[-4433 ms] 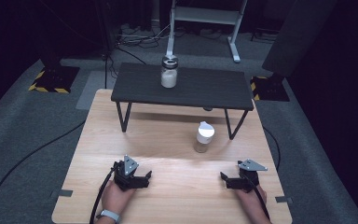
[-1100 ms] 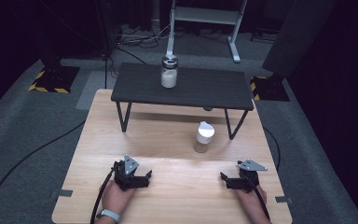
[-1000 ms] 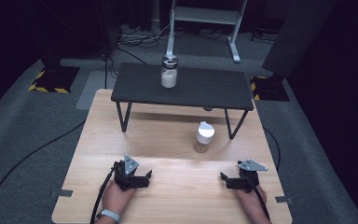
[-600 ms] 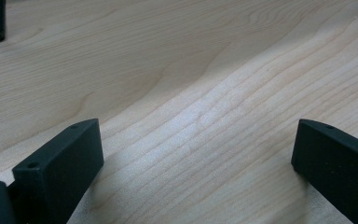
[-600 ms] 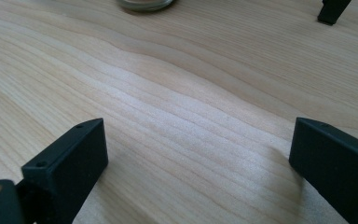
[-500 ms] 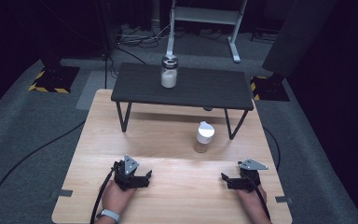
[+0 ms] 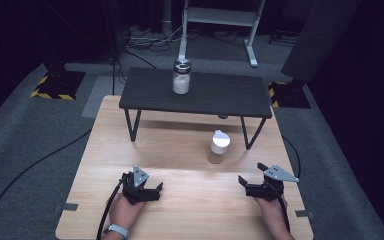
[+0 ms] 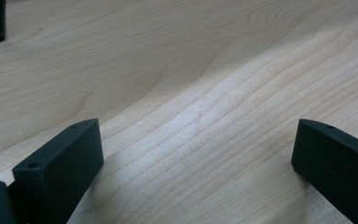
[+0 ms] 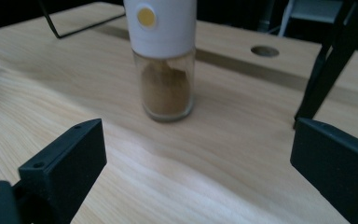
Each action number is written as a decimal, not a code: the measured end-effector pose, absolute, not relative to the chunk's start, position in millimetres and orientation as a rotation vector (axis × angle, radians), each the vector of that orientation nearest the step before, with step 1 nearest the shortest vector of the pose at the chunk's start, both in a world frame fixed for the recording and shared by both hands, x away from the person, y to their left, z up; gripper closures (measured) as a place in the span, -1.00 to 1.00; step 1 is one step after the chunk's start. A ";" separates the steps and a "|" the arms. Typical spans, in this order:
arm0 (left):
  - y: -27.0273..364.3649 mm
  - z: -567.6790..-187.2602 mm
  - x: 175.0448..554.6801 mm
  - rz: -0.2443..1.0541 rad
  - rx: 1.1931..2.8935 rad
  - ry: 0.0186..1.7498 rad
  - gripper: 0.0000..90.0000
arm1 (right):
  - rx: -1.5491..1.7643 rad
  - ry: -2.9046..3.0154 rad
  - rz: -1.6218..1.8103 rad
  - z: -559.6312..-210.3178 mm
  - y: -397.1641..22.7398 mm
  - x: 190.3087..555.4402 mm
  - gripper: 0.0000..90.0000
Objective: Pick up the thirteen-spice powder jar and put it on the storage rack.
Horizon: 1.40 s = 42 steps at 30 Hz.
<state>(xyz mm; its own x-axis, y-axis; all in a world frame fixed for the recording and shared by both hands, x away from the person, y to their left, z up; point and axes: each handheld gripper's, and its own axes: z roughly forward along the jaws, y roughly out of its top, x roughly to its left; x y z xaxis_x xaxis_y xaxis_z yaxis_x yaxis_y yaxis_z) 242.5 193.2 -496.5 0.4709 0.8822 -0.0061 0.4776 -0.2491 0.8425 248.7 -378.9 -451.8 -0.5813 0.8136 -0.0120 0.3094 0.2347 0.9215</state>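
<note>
A pale wooden worktop [image 7: 180, 150] is standing on grey carpet in a dark room. At its near edge, the left tongs [image 7: 145, 190] are resting low over bare wood, jaws spread wide and holding nothing. The right tongs [image 7: 260, 187] are sitting well apart from them, likewise gaping and empty. Just beyond the right tongs, a small glass spice jar with a white cap and brown powder [image 9: 164, 60] is standing upright. Farther back, a clear glass jar of white contents [image 7: 181, 77] is sitting on a low black metal-legged table [image 7: 230, 95].
</note>
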 end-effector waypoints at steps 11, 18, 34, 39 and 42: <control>193.0 -496.6 243.0 0.615 1.889 1.137 -0.96 | 1.034 2.004 1.366 -457.1 -341.4 282.4 -0.91; 193.0 -496.6 243.0 0.615 1.889 1.137 -0.96 | 1.050 1.985 1.405 -474.4 -316.4 311.3 -0.84; 193.0 -496.7 243.0 0.614 1.888 1.138 -0.95 | 1.046 1.962 1.380 -494.0 -290.7 332.5 -0.36; 193.2 -496.7 243.4 0.613 1.888 1.136 -0.95 | 1.031 1.961 1.370 -493.9 -289.5 332.0 -0.34; 193.2 -496.7 243.4 0.613 1.888 1.136 -0.95 | 1.027 1.974 1.377 -492.0 -290.6 332.6 -0.33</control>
<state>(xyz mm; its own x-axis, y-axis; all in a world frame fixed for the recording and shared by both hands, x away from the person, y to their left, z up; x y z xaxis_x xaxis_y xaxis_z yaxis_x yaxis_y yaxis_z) 243.4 193.2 -496.7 0.4723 0.8814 -0.0081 0.4773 -0.2480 0.8431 332.6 -290.6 -492.0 -0.5780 0.8160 0.0070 0.2883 0.1962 0.9372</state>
